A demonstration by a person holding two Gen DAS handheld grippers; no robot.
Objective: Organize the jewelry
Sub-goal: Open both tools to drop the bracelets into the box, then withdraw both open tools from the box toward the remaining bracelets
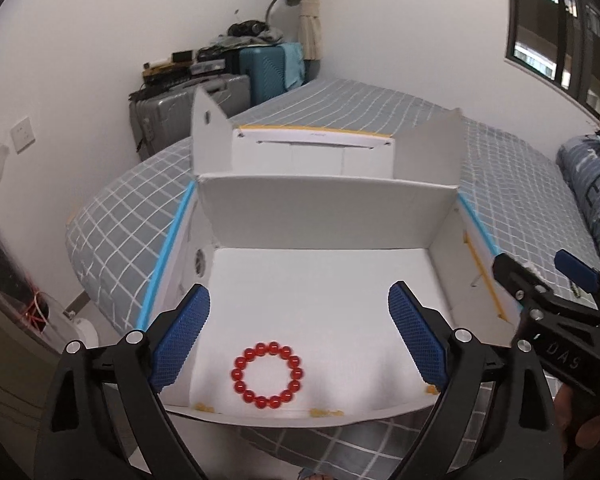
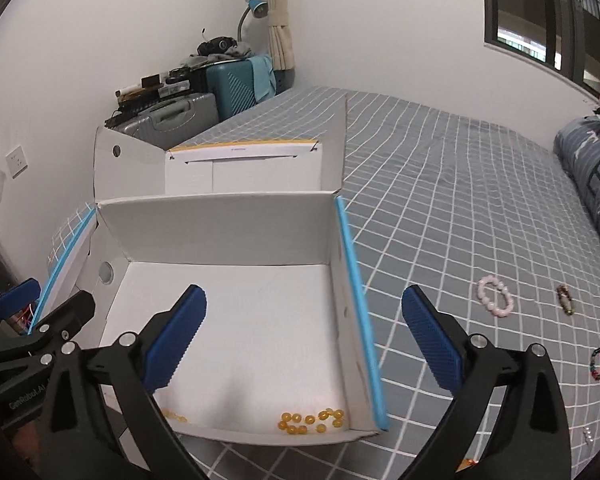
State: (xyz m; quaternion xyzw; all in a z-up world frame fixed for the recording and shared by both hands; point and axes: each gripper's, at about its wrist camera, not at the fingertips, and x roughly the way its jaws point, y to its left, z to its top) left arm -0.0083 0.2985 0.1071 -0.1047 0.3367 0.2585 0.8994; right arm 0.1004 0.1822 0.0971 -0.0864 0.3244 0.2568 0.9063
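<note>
— What's under you?

— A bed [image 2: 440, 208], grey sheet crossed with white lines. On it sits a white box [image 1: 328, 208] with blue tape on its side rims and its lid standing open at the far end. My left claw [image 1: 300, 332] hangs over the box floor, spread wide, nothing between the blue pads. My right claw [image 2: 304, 336] is just as wide and empty, straddling the box's right wall.

— And the jewelry?

— A red bracelet [image 1: 267, 375] lies flat on the box floor, near the front edge, below my left claw and touching neither pad. Amber beads [image 2: 312, 420] lie in the front right corner of the box, a few more along the front edge. Out on the sheet, well to the right of the box: a pink bracelet [image 2: 495, 295], a dark one [image 2: 565, 300] beyond it, and a many-coloured one [image 2: 598, 364] nearer me.

— The room?

— White walls. Past the foot of the bed, a grey suitcase [image 1: 180, 116] and a teal suitcase [image 1: 266, 70] piled with clutter, a blue lamp [image 2: 256, 6] above, a tied curtain [image 2: 278, 12]. A dark-framed window [image 2: 548, 20] upper right, a blue quilt [image 2: 592, 184] along the bed's right edge.
</note>
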